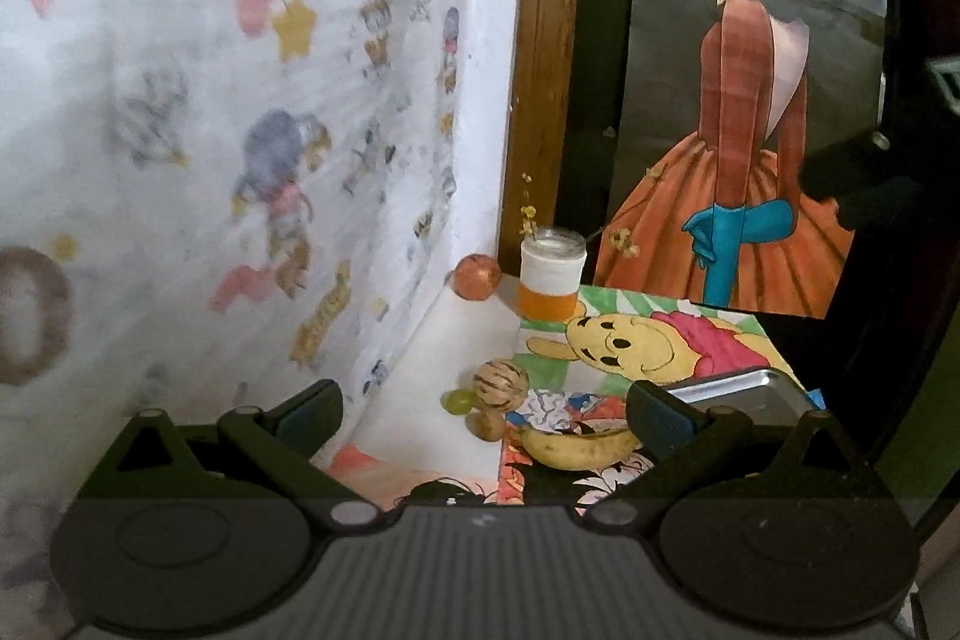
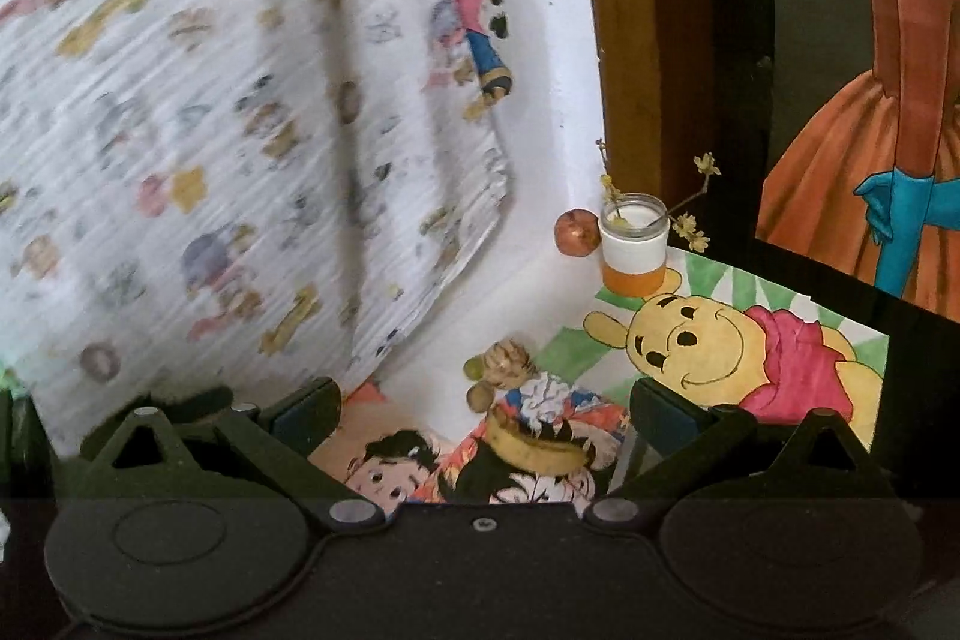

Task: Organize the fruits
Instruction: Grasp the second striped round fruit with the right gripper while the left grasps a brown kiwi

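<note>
A yellow banana (image 1: 579, 450) lies on the picture-covered table, straight ahead of my left gripper (image 1: 483, 415), which is open and empty above the table. Behind the banana sit a striped melon (image 1: 501, 384), a green grape (image 1: 457, 402) and a small brown fruit (image 1: 486, 425). A red apple (image 1: 476, 276) sits far back by the wall. A metal tray (image 1: 735, 388) is at the right. My right gripper (image 2: 486, 415) is open and empty, with the banana (image 2: 534, 451), melon (image 2: 509, 363), grape (image 2: 474, 369), brown fruit (image 2: 478, 396) and apple (image 2: 577, 232) ahead of it.
A white and orange jar (image 1: 551, 274) holding dried yellow flowers stands at the back; it also shows in the right wrist view (image 2: 635, 253). A cartoon-print cloth (image 1: 210, 130) hangs at the left. A painted girl poster (image 1: 744, 100) and a wooden post (image 1: 540, 58) stand behind.
</note>
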{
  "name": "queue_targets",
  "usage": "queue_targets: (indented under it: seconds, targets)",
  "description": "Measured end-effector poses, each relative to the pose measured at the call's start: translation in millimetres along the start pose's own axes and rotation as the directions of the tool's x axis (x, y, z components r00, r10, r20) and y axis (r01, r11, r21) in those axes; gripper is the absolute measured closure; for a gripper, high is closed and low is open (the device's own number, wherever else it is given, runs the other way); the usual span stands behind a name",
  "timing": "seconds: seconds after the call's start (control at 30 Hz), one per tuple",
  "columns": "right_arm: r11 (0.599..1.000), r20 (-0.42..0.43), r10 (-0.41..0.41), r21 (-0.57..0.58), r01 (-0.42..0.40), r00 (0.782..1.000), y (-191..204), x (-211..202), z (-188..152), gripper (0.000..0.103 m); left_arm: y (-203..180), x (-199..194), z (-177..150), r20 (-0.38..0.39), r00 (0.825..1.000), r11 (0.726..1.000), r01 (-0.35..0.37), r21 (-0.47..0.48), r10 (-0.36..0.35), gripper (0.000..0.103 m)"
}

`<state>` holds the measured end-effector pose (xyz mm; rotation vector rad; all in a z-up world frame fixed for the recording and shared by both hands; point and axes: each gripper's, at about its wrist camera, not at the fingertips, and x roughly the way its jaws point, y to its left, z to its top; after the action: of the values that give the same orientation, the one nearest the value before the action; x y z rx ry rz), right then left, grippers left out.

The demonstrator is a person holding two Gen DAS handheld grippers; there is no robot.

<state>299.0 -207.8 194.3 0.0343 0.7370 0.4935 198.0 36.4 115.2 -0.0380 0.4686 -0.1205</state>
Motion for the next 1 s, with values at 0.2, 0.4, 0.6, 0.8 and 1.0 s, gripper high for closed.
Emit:
queue_targets:
  seconds: [0.2, 0.4, 0.6, 0.8, 1.0]
  targets:
    - [0.996, -0.011, 0.028, 0.086, -0.026, 1.0, -31.0, 55.6, 0.6, 0.001, -0.3, 34.4, -9.9, -0.06, 0.998, 1.0, -0.006, 0.005, 0.007, 0.0]
    - [0.986, -0.074, 0.06, 0.158, -0.047, 0.996, -54.3, 116.3, -0.7, 0.001, 5.1, 74.4, -15.3, -0.114, 0.993, 1.0, -0.013, -0.019, 0.011, 0.0]
    - [0.978, -0.115, 0.086, 0.197, -0.062, 0.99, -70.1, 162.8, -1.2, 0.001, 11.9, 108.6, -20.3, -0.151, 0.988, 0.999, -0.002, -0.045, -0.004, 0.0]
    - [0.969, -0.158, 0.108, 0.236, -0.069, 0.981, -82.0, 200.3, -7.1, 0.001, 12.4, 130.6, -25.3, -0.173, 0.985, 0.999, 0.017, -0.048, -0.025, 0.0]
    - [0.964, -0.19, 0.128, 0.254, -0.078, 0.973, -84.9, 225.7, -10.4, 0.001, 7.5, 144.2, -31.6, -0.189, 0.98, 0.998, 0.048, -0.044, -0.055, 0.0]
